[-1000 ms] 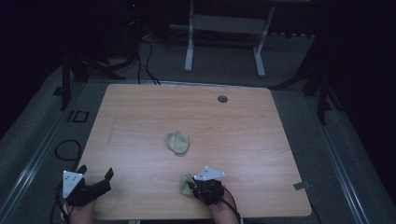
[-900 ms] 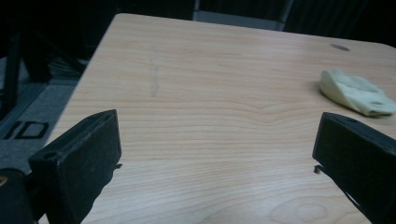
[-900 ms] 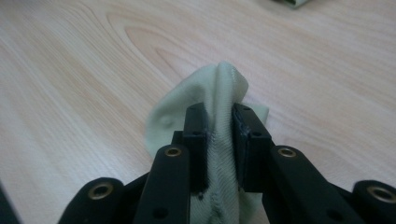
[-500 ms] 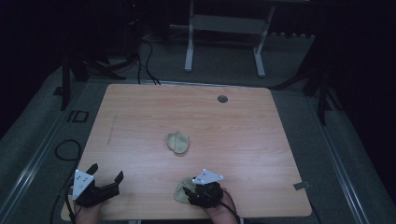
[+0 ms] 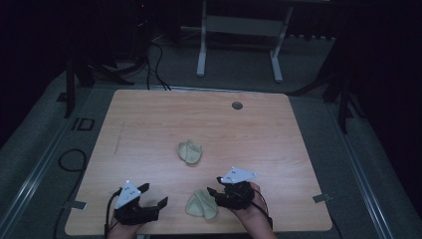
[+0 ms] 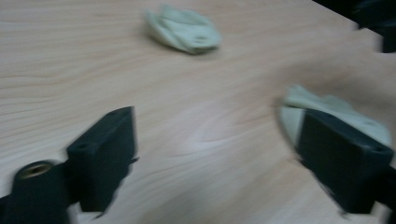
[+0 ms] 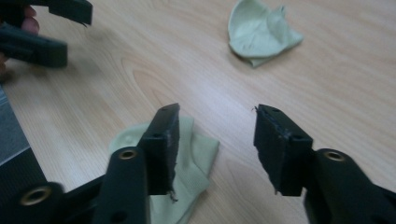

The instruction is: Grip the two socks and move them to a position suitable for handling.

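Two crumpled pale green cloths lie on the wooden table (image 5: 149, 114): one at the middle (image 5: 189, 151) (image 6: 184, 30) (image 7: 261, 30), one near the front edge (image 5: 201, 204) (image 6: 336, 109) (image 7: 196, 154). My right gripper (image 5: 215, 186) (image 7: 218, 112) hovers just right of the near cloth, open. Its jaws have just been closing a little with nothing between them; the cloth lies under one jaw. My left gripper (image 5: 154, 194) (image 6: 217, 116) is at the front left, open. Its jaws have just been closing slightly around bare table, and the near cloth lies behind one jaw.
A dark round grommet (image 5: 237, 105) sits near the table's far edge. Beyond the table stands a white metal frame (image 5: 201, 45), and cables (image 5: 69, 159) lie on the grey floor at the left. Both hands are close to the front edge.
My left gripper has moved right along the front edge toward the near cloth. My right gripper has opened, let go of that cloth and risen a little; the cloth stays on the table.
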Demonstrator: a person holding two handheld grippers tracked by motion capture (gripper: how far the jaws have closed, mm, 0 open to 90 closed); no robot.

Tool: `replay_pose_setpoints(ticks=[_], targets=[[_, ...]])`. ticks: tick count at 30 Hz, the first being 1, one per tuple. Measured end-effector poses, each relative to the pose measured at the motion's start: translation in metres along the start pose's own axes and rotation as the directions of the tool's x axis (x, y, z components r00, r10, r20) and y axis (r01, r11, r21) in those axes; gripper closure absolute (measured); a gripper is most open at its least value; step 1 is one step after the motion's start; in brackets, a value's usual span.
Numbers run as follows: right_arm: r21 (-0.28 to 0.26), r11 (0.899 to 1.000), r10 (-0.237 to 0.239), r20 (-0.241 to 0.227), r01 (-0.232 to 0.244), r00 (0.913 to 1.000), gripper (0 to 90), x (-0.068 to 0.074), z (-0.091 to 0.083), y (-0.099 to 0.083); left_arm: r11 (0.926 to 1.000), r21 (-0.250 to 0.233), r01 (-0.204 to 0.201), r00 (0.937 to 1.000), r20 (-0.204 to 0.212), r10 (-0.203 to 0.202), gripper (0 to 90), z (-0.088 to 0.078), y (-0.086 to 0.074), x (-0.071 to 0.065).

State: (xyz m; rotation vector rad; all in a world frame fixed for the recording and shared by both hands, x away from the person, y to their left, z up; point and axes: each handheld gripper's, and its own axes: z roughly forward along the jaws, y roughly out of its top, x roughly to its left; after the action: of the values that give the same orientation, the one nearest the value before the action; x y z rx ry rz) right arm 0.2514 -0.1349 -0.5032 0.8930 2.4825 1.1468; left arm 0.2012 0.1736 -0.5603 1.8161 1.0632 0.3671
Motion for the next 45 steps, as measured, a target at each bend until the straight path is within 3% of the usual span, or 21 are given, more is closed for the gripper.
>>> replay_pose_setpoints(ticks=[4, 5, 6, 7, 9, 15, 19, 24, 29, 30, 31, 36, 37, 40, 45], targets=[[0.038, 0.999, -0.008, -0.044, 0.009, 0.9990, 65.7, -0.001, 0.011, -0.004, 0.9960, 0.075, -0.049, 0.9966, 0.070, 0.044, 27.6, 0.018, 0.001, -0.014], [0.053, 0.999, -0.009, -0.063, 0.012, 0.9980, 66.5, -0.001, 0.015, -0.005, 0.9943, 0.089, -0.058, 0.9940, 0.097, 0.049, 29.9, 0.022, 0.001, -0.017], [0.062, 0.998, -0.008, -0.078, 0.013, 0.9969, 66.5, -0.001, 0.019, -0.007, 0.9906, 0.114, -0.076, 0.9926, 0.103, 0.064, 35.6, 0.026, 0.001, -0.020], [0.074, 0.997, -0.005, -0.086, 0.011, 0.9963, 66.5, 0.000, 0.024, -0.008, 0.9884, 0.127, -0.083, 0.9917, 0.109, 0.069, 35.9, 0.030, 0.001, -0.022], [0.098, 0.995, -0.007, -0.113, 0.018, 0.9936, 66.4, 0.002, 0.032, -0.012, 0.9841, 0.159, -0.080, 0.9902, 0.127, 0.060, 43.7, 0.036, 0.002, -0.026], [0.154, 0.987, -0.016, -0.124, 0.035, 0.9922, 65.4, 0.008, 0.049, -0.020, 0.9709, 0.209, -0.117, 0.9804, 0.180, 0.079, 55.8, 0.055, 0.005, -0.037], [0.172, 0.985, -0.010, -0.108, 0.029, 0.9941, 65.6, 0.009, 0.054, -0.022, 0.9675, 0.224, -0.118, 0.9806, 0.180, 0.078, 64.9, 0.058, 0.008, -0.038], [0.163, 0.985, -0.046, -0.085, 0.059, 0.9953, 71.2, 0.013, 0.055, -0.024, 0.9672, 0.225, -0.118, 0.9844, 0.154, 0.085, 78.1, 0.059, 0.008, -0.038], [0.162, 0.985, -0.052, -0.086, 0.066, 0.9949, 78.8, 0.015, 0.055, -0.024, 0.9680, 0.235, -0.089, 0.9866, 0.154, 0.053, 86.2, 0.062, 0.009, -0.039], [0.168, 0.983, -0.055, -0.084, 0.068, 0.9950, 81.4, 0.016, 0.055, -0.023, 0.9651, 0.236, -0.113, 0.9866, 0.141, 0.081, 86.2, 0.062, 0.010, -0.042], [0.169, 0.982, -0.077, -0.076, 0.089, 0.9941, 83.2, 0.019, 0.052, -0.020, 0.9650, 0.235, -0.116, 0.9867, 0.138, 0.085, 86.8, 0.062, 0.010, -0.042], [0.117, 0.990, -0.064, -0.090, 0.074, 0.9939, 83.5, 0.020, 0.036, -0.016, 0.9664, 0.229, -0.116, 0.9861, 0.143, 0.085, 87.6, 0.062, 0.009, -0.041], [0.078, 0.996, -0.038, -0.093, 0.045, 0.9949, 83.8, 0.016, 0.019, -0.012, 0.9665, 0.229, -0.116, 0.9858, 0.145, 0.084, 87.6, 0.062, 0.009, -0.041], [0.040, 0.999, 0.018, -0.086, -0.015, 0.9961, 83.8, 0.006, 0.000, -0.010, 0.9693, 0.225, -0.100, 0.9833, 0.171, 0.062, 87.8, 0.062, 0.008, -0.037], [0.019, 0.997, 0.071, -0.045, -0.070, 0.9965, 83.8, -0.013, -0.025, -0.017, 0.9672, 0.231, -0.107, 0.9834, 0.168, 0.068, 87.8, 0.061, 0.009, -0.037]])
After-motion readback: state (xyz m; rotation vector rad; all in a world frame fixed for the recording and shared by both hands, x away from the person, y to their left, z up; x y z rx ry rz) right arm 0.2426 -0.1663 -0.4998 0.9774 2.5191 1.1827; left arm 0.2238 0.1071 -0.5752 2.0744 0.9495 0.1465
